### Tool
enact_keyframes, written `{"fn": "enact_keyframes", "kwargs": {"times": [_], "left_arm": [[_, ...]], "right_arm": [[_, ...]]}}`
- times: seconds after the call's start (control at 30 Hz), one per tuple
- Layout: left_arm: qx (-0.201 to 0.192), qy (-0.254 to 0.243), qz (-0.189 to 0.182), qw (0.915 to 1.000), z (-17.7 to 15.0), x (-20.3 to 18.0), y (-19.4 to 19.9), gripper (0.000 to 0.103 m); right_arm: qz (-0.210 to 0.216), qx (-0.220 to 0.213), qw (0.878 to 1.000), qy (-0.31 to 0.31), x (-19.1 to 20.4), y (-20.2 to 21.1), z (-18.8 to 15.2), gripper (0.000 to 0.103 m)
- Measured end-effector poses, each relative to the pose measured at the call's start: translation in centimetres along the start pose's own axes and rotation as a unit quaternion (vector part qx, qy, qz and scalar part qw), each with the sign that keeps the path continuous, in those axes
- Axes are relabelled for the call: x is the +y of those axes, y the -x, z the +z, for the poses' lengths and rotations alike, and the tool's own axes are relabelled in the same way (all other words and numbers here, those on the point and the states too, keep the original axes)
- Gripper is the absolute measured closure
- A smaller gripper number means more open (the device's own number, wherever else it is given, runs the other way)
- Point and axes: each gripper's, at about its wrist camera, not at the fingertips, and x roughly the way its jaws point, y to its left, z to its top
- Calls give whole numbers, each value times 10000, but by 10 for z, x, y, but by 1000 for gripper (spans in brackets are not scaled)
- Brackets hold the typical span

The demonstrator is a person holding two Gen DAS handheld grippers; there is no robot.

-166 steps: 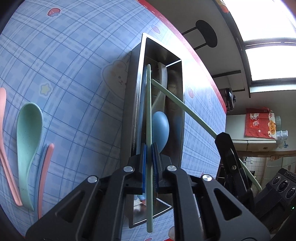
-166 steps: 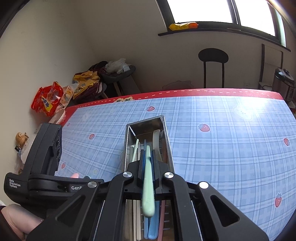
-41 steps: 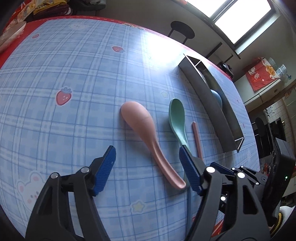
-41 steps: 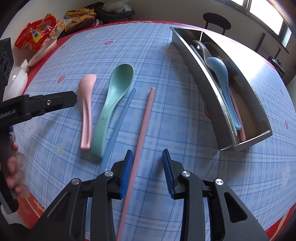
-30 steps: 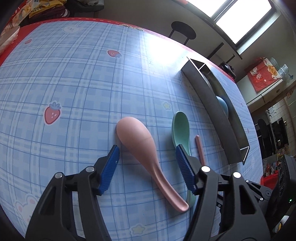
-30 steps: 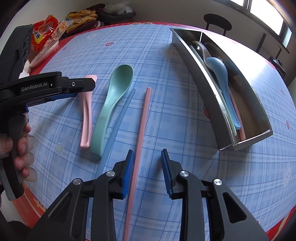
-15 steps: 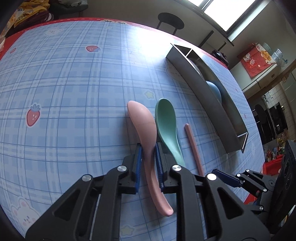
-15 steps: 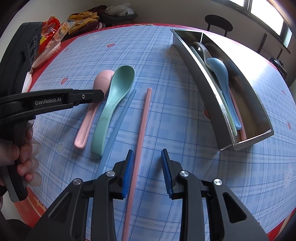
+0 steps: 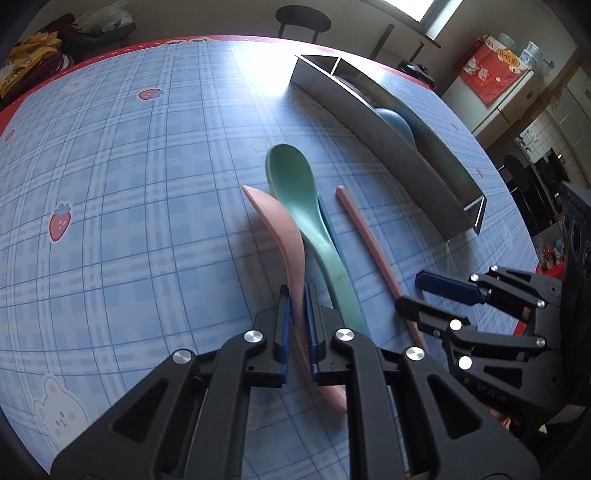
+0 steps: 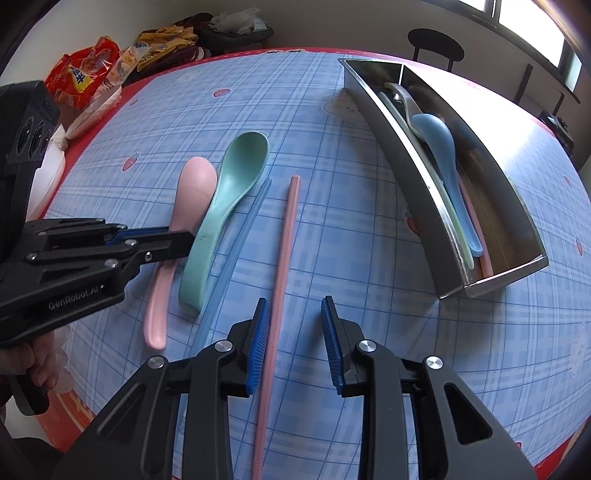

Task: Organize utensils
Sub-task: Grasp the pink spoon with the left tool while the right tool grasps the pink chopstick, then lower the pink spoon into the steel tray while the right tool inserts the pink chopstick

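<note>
Tablecloth (left wrist view): blue plaid cloth with strawberries and bunnies, red border, black stool past the far edge.
Left gripper: left gripper is clenched on the handle of the pink spoon, blue pads pressing both sides.
Neighbours: green spoon lies touching the pink one on its right, pink chopstick just beside that.
Tray: steel tray sits farther right with a blue spoon inside.
Right wrist view: same cloth, snack bags off the far left corner.
Right gripper: right gripper has its jaws parted, straddling the pink chopstick without pinching it; the left pad is right next to it.
Blue chopstick: pale blue chopstick lies between green spoon and pink chopstick.
Person: a hand grips the left tool's handle at bottom left.
</note>
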Motion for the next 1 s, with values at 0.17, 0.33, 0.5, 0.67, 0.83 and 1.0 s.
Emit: {"fn": "enact_keyframes", "kwargs": {"times": [0.17, 0.33, 0.5, 0.67, 0.83, 1.0], "left_arm": [[93, -272, 73, 9996, -15, -1, 7, 91], [1, -182, 126, 9998, -23, -1, 10, 92], [-36, 385, -8, 9993, -32, 10, 17, 92], [-186, 731, -102, 9971, -39, 21, 39, 92], [-394, 735, -140, 9964, -37, 16, 61, 92], [-427, 628, -137, 9970, -35, 3, 72, 92]], "right_arm": [[-63, -14, 9999, -93, -4, 0, 0, 89], [-69, -11, 9999, -146, -7, -1, 1, 95], [110, 20, 9992, -395, -15, 0, 1, 97], [385, -173, 9969, -670, -23, 13, -4, 97], [622, -457, 9947, -678, -20, 27, -2, 97], [834, -650, 9922, -667, -20, 38, -3, 97]]}}
